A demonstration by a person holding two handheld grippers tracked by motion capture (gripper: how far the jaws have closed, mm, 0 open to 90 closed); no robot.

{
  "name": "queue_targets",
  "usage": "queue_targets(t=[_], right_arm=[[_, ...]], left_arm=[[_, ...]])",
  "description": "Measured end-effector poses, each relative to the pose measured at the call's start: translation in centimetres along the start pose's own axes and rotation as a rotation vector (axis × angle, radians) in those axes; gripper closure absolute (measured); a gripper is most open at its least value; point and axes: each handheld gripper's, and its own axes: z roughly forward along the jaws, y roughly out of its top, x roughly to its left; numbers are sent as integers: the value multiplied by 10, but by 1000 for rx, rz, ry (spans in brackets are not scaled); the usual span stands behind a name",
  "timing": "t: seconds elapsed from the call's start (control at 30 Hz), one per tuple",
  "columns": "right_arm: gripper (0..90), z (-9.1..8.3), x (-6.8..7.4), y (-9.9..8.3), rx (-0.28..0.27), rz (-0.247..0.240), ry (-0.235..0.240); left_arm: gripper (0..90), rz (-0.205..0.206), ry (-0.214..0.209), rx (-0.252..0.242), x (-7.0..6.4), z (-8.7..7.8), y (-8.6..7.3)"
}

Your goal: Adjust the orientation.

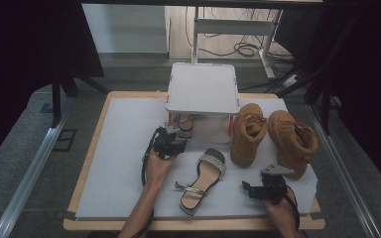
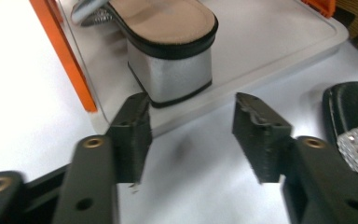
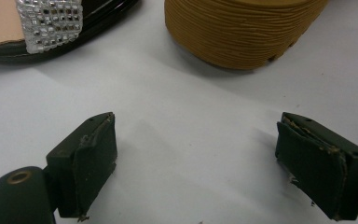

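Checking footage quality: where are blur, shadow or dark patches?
High view: dark curtains at both sides, table evenly lit. Left gripper view: sharp sandal heel, soft shadow between the jaws. Right gripper view: jaws crisp, boot sole and sandal strap slightly soft.

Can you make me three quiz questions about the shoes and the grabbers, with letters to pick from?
1. Where is the sandal that is out on the table?
A. between the two grippers
B. on top of the rack
C. inside a boot

2. How many tan boots are there?
A. one
B. two
C. four

3. How do the jaws of the left gripper stand?
A. shut on a boot
B. shut on the sandal
C. open, holding nothing

Answers:
1. A, it lies flat between the left gripper and the right gripper.
2. B, two stand side by side right of the white rack.
3. C, bare table shows between them, in front of the other sandal on the rack's bottom shelf.
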Motion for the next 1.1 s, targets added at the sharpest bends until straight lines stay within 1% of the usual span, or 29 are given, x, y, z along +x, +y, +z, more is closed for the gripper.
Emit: queue_targets(t=[0.07,0.1,0.13,0.2,0.23,0.27,0.3,0.37,0.43,0.5,0.53,0.57,0.7,0.83,0.9,1.03,1.1], right_arm=[[129,0,0,0,0,0,0],[129,0,0,0,0,0,0],[129,0,0,0,0,0,0],[129,0,0,0,0,0,1],[129,0,0,0,0,-1,1],[129,0,0,0,0,-1,1],[129,0,0,0,0,-1,1],[129,0,0,0,0,-1,1],[129,0,0,0,0,0,1],[129,0,0,0,0,-1,1],[129,0,0,0,0,-1,1],[129,0,0,0,0,-1,1],[129,0,0,0,0,-1,1],[129,0,0,0,0,0,0],[128,0,0,0,0,1,0],[129,0,0,0,1,0,0],[129,0,0,0,1,0,0]], left_arm=[[415,-4,-18,-8,2,-4,-3],[392,-6,-32,-6,3,-6,-4],[346,-7,-40,-4,3,-7,-5],[337,-6,-51,-8,4,-10,-8],[291,-9,-65,-9,5,-12,-9],[291,-9,-75,-11,6,-13,-10],[271,-1,-82,-11,7,-14,-11],[229,31,-81,-9,7,-17,-14],[202,57,-89,-10,7,-19,-16],[171,64,-100,-14,8,-22,-18],[171,61,-113,-24,8,-23,-19],[145,61,-123,-41,9,-24,-21],[126,38,-131,-60,10,-30,-27],[120,30,-132,-70,12,-36,-33],[119,22,-138,-65,13,-38,-35],[121,5,-152,-36,14,-46,-39],[121,-2,-153,-25,15,-50,-42]])
